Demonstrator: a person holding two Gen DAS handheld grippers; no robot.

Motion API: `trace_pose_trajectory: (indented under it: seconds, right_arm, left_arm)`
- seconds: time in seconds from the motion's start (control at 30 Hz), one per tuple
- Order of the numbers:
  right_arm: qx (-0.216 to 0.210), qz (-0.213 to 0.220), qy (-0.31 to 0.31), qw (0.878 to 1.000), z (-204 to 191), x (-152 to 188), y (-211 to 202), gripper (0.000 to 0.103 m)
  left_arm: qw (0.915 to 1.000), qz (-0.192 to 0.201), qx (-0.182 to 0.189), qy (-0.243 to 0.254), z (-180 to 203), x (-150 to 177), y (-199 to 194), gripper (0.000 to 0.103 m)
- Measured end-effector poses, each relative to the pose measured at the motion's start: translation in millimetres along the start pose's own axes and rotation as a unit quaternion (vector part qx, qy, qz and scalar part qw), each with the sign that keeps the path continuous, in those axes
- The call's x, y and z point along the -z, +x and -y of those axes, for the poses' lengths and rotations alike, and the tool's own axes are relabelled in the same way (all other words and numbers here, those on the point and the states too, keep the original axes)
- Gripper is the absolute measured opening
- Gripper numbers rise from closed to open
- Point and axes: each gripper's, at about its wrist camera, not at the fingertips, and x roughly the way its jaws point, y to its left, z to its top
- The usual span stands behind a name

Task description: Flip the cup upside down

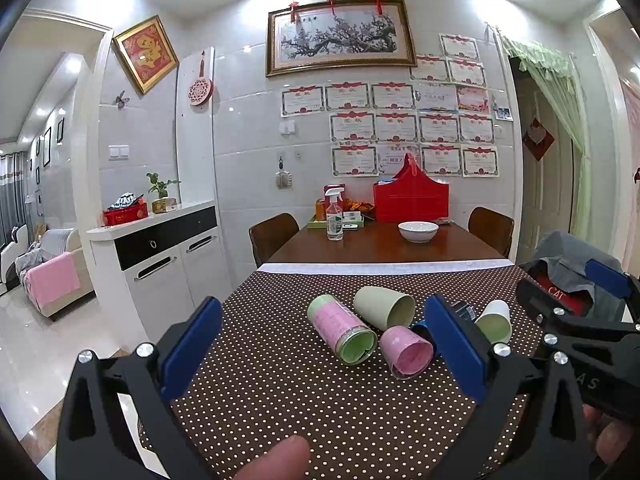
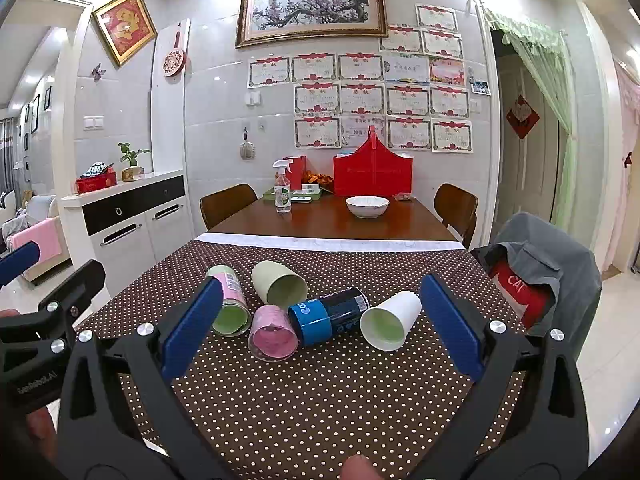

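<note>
Scene: five cups lie on their sides in a loose cluster on a dotted cloth (image 2: 320, 400), mouths turned toward the cameras, none yet standing on its rim.

Left gripper (image 1: 320, 344): jaws wide, holding nothing; it hangs short of the cluster, which shows between its blue pads, apparently lined up for an approach.

Right gripper (image 2: 320, 328): jaws wide and empty too, framing the cups from the 6 o'clock side.

White cup (image 2: 390, 322): at 3 o'clock of the cluster, standing a little free of the others, so likely the easiest first pick.

Blue cup (image 2: 330, 314): in the middle, its mouth end against the pink cup (image 2: 274, 334); pulling it could roll its neighbour.

Green cup (image 2: 280, 286): at 12 o'clock, farthest back.

Labelled cup (image 2: 230, 306): at 9 o'clock, partly hidden behind the right gripper's left finger in the right view.

Stage: judged to be the start; nothing gripped, every cup still to be upended.

Beyond: a bowl (image 2: 367, 205) and spray bottle (image 2: 282, 190) sit well apart at 12 o'clock, clear of the work.
</note>
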Motion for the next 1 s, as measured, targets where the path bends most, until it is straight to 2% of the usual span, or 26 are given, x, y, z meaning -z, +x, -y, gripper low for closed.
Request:
trace_pose_trajectory:
  seconds: [0.57, 0.77, 0.87, 1.0]
  right_arm:
    - [0.005, -0.006, -0.003, 1.0, 7, 4, 13, 0.097]
    - [0.019, -0.018, -0.005, 1.0, 23, -2, 42, 0.097]
    - [0.025, -0.034, -0.002, 0.999, 37, -2, 64, 0.097]
    - [0.03, -0.057, 0.005, 0.998, 54, -1, 91, 0.097]
  left_arm:
    - [0.9998, -0.015, 0.008, 0.007, 12, 3, 24, 0.099]
    - [0.9973, -0.064, 0.036, 0.008, 24, -5, 69, 0.099]
    - [0.9939, -0.101, 0.044, 0.008, 32, -8, 103, 0.099]
    - [0.9816, -0.177, 0.072, -0.003, 45, -14, 160, 0.099]
